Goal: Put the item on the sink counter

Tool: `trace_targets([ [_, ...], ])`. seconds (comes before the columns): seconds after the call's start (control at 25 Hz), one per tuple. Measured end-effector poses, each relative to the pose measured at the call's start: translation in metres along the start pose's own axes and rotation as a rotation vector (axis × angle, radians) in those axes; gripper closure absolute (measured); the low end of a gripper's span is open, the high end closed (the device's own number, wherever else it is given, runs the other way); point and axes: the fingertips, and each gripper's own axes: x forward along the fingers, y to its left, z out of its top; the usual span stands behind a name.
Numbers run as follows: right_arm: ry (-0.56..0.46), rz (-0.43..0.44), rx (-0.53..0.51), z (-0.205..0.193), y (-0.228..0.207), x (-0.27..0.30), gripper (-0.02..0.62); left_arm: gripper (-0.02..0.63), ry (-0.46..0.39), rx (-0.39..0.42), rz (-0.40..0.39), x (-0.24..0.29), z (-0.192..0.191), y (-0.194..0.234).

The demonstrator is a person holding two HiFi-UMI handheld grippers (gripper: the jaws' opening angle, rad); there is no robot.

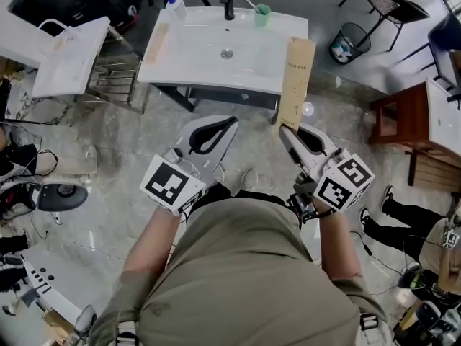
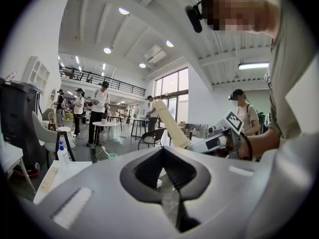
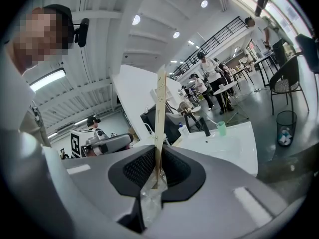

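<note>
A long, flat beige pack [image 1: 296, 83] is gripped at its lower end by the right tongs [image 1: 284, 131]. In the head view it appears against the right end of the white sink worktop [image 1: 169, 56]. Its print is too small to read. Only the right gripper view shows crinkled clear wrap [image 3: 149, 198] between the pads. The left tongs [image 1: 232, 122] are closed and empty.

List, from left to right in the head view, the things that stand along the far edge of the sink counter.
blue-capped bottle → black faucet → green cup, with a toothbrush in it
</note>
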Motion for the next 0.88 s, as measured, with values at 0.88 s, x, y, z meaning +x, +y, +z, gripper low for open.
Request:
trace_targets([
  [0.88,0.006,-0.010,0.014,0.017,-0.043,0.015,0.545,0.601,-0.005,-0.013,-0.004,0.042,-0.002,0.025],
])
